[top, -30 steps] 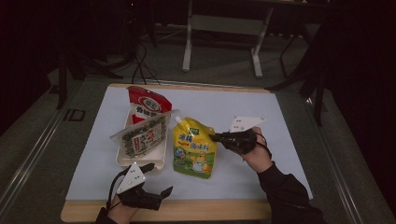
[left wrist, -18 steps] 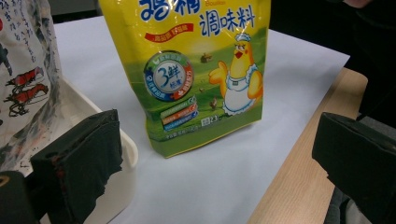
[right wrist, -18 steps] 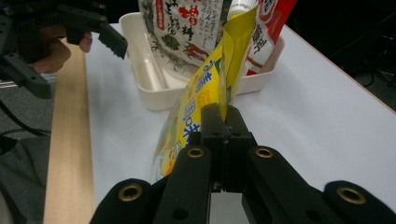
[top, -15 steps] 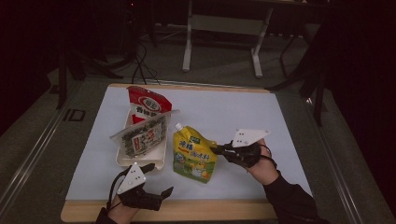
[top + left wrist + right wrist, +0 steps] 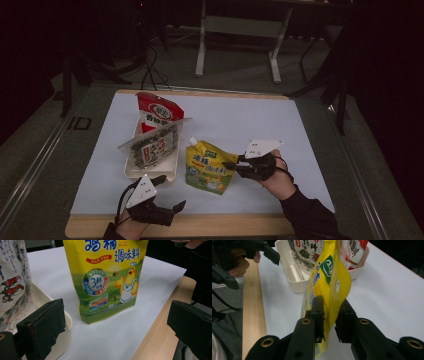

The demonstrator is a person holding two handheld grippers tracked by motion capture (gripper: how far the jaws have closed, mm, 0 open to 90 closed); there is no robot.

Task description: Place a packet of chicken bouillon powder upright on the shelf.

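A yellow stand-up pouch (image 5: 207, 167) with a cartoon chicken stands on the white sheet, just right of a white tray (image 5: 150, 176). My right gripper (image 5: 231, 166) reaches its right edge from the side. In the right gripper view the pouch's edge (image 5: 337, 277) lies between my right gripper's (image 5: 331, 302) jaws, which have just been opening; a gap shows beside the far pad, so it is open. My left gripper (image 5: 170, 191) hovers at the near table edge, open wide and empty. In its view the pouch (image 5: 107, 277) stands ahead of the left gripper (image 5: 116, 312).
The tray (image 5: 294, 277) holds a grey-green snack packet (image 5: 152, 145) and a red packet (image 5: 157, 112) leaning at its far end. A white sheet (image 5: 240, 115) covers the wooden board (image 5: 210, 226). Beyond the table are a bench frame and dark floor.
My right gripper drew slightly toward the near edge with the pouch, and its jaws have parted from the pouch's edge. The left gripper stayed put.
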